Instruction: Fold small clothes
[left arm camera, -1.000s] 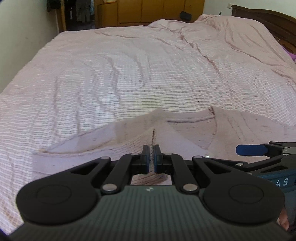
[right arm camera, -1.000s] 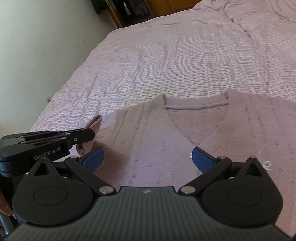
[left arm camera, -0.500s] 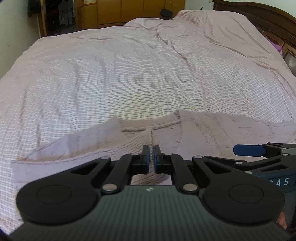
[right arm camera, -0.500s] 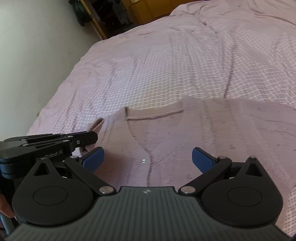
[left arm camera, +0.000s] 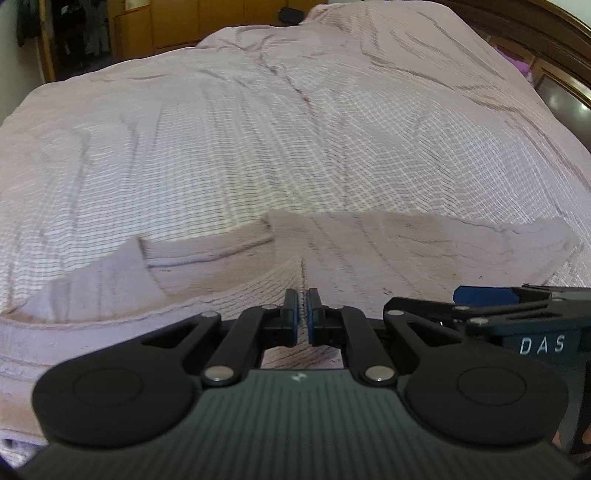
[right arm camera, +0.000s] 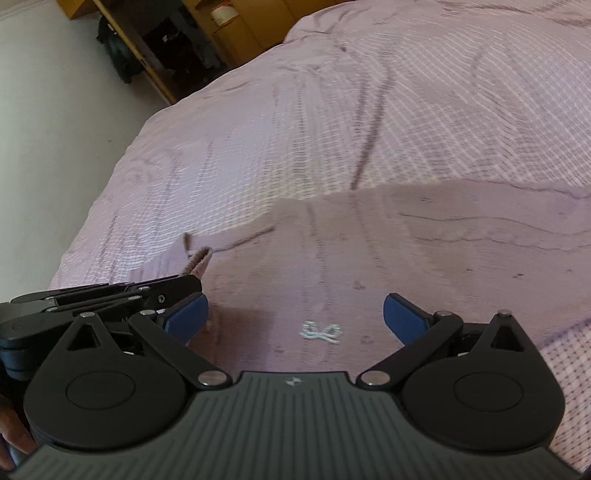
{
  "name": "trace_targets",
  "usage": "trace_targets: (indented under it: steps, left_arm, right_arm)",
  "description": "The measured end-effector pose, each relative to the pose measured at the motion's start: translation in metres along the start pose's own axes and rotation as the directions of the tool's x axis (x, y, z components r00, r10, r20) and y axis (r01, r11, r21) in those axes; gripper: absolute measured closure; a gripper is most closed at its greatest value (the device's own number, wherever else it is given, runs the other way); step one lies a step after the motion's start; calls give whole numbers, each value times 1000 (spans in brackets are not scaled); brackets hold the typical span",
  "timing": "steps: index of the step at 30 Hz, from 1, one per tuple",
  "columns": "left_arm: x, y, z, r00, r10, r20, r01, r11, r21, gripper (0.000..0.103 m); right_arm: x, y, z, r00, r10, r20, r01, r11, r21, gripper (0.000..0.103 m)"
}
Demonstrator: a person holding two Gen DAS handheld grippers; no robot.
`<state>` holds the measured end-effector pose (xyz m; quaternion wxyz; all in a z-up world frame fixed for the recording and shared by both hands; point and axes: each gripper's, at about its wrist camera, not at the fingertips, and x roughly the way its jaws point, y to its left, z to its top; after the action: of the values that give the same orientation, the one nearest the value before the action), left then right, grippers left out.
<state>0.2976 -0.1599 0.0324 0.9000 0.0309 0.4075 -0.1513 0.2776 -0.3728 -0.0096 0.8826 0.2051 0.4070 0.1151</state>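
A small pale pink knitted sweater (left arm camera: 388, 254) lies flat on the bed, its V-neck toward the far side; in the right wrist view (right arm camera: 424, 251) it fills the middle. My left gripper (left arm camera: 302, 314) is shut on a raised fold of the sweater and pulls the knit into a ridge. In the right wrist view the left gripper (right arm camera: 192, 280) shows at the left with the pinched cloth edge. My right gripper (right arm camera: 295, 317) is open and empty, low over the sweater, with its blue pads (right arm camera: 402, 314) wide apart. Its blue fingertip (left arm camera: 480, 295) shows at the right of the left wrist view.
The bed has a pink checked cover (left arm camera: 258, 147) with creases. A white wall (right arm camera: 55, 129) runs along the bed's left edge. Wooden cabinets (left arm camera: 166, 22) stand beyond the far end and a dark headboard (left arm camera: 535, 37) at the right.
Both grippers have swung to the right over the sweater, so its right sleeve now shows. The left gripper stays shut on the fold and the right stays open.
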Motion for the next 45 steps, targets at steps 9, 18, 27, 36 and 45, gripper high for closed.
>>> trace_targets:
  steps: [9, 18, 27, 36, 45]
  left_arm:
    - [20, -23, 6, 999, -50, -5, 50, 998, -29, 96]
    - [54, -45, 0, 999, -46, -17, 45, 999, -9, 96]
    - [81, -72, -16, 996, -68, -65, 65, 997, -42, 88]
    - [56, -76, -18, 997, -69, -30, 68, 998, -16, 49]
    - [52, -63, -14, 999, -19, -27, 19, 1000, 2, 49]
  right_arm:
    - [-8, -33, -1, 999, -26, 20, 25, 999, 42, 0]
    - [-10, -79, -7, 998, -53, 23, 51, 993, 105, 0]
    - [-42, -114, -1, 988, -145, 61, 145, 989, 13, 0]
    - [-91, -213, 15, 959, -278, 61, 278, 960, -4, 3]
    - [-170, -370, 35, 927, -364, 85, 329, 902, 279, 3]
